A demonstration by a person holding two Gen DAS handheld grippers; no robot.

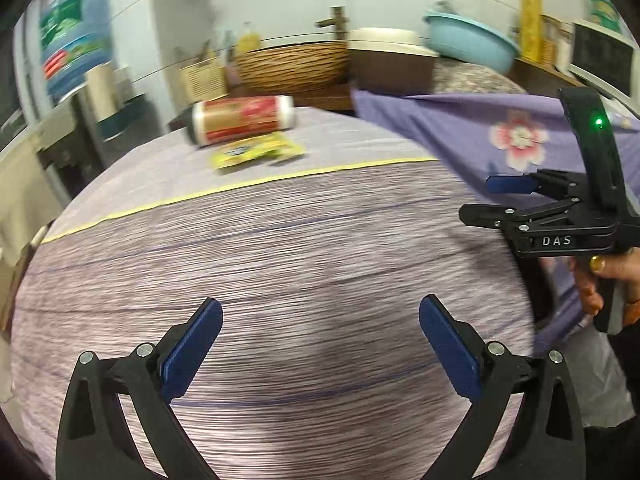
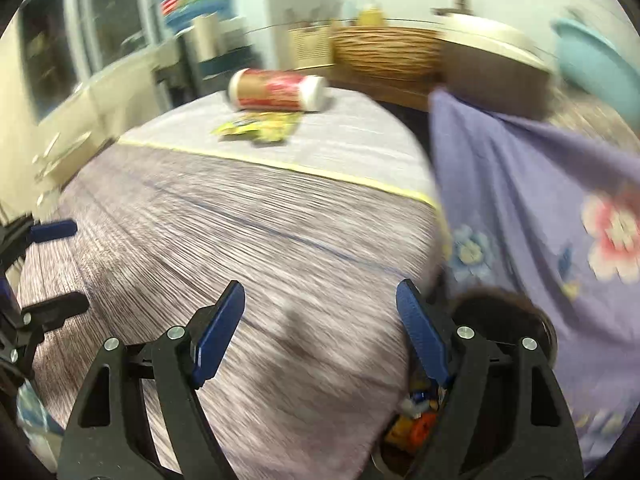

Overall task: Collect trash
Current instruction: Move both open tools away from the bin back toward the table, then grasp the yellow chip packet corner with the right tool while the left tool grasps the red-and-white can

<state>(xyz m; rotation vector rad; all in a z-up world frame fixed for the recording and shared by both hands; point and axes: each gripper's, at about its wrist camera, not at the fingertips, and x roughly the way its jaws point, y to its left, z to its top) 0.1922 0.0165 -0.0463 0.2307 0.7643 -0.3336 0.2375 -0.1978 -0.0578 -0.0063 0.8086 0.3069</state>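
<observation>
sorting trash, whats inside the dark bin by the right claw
Colourful wrappers, orange, yellow and blue, lie inside the bin. The right claw, open and empty, covers part of it, so the rest is hidden.

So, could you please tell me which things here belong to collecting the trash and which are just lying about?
For the job:
- yellow wrapper
- red-and-white can
- bin holding trash

Lying about:
- wicker basket
- blue basin
- purple flowered cloth

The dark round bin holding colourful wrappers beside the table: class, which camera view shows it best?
The right wrist view. The dark round bin sits at the table's right edge, partly behind the open right gripper, colourful wrappers visible inside. The left wrist view shows no bin, only the tabletop and both open grippers.
</observation>
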